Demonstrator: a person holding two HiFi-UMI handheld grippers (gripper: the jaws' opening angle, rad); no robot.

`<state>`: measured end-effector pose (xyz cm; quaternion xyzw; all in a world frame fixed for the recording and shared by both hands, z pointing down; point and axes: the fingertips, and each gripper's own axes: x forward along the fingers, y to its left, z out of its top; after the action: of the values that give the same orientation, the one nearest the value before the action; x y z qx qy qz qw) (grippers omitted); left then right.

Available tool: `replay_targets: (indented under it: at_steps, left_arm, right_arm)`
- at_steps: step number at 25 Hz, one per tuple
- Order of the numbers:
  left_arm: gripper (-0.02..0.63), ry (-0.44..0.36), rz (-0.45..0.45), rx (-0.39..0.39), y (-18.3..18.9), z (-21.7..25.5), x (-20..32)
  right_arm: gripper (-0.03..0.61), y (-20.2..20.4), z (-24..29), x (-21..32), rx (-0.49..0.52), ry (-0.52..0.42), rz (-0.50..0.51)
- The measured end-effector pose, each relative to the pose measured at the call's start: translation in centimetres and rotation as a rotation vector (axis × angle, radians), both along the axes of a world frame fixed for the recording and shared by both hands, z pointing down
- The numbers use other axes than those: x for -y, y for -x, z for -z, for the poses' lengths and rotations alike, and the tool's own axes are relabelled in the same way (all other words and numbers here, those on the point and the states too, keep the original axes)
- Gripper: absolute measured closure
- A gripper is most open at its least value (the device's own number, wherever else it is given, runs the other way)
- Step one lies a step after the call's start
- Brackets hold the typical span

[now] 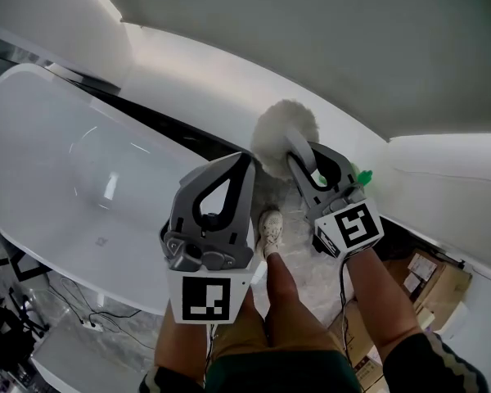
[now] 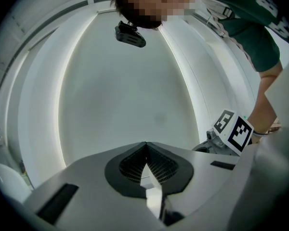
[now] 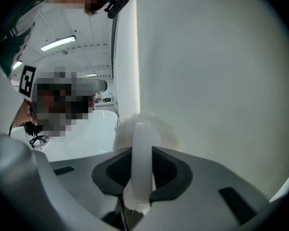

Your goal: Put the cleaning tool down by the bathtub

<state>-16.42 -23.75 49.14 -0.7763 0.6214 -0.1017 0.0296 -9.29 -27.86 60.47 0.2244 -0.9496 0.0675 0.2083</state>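
The cleaning tool has a fluffy white round head (image 1: 283, 128) and a white handle (image 3: 140, 148). My right gripper (image 1: 304, 157) is shut on that handle, with the head sticking out past the jaw tips over the floor beside the white bathtub (image 1: 57, 154). In the right gripper view the handle runs up between the dark pads (image 3: 169, 170) to the fluffy head (image 3: 126, 128). My left gripper (image 1: 246, 160) hangs to the left of it, above the tub's near end. Its jaws meet at the tips, with nothing between them (image 2: 145, 147).
A person's leg and white shoe (image 1: 271, 228) stand on the marbled floor just below the tool's head. A white curved wall (image 1: 327, 64) rises behind. Cardboard boxes (image 1: 430, 278) sit at the lower right and cables (image 1: 98, 313) lie at the lower left.
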Motion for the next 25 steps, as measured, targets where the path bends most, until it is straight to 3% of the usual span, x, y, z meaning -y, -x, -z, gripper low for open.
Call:
replay_targets:
  at_steps: [6,25]
  left_arm:
    - [0.604,-0.011,0.011,0.003,-1.0,-0.3,0.2]
    - [0.604,0.006,0.111,-0.024,2.5,-3.2,3.7]
  right_arm:
    - [0.486,-0.5,-2.4,0.7,-0.016,0.022,-0.014]
    - [0.486,1.7,-8.7,5.4,-0.079,0.076,-0.029]
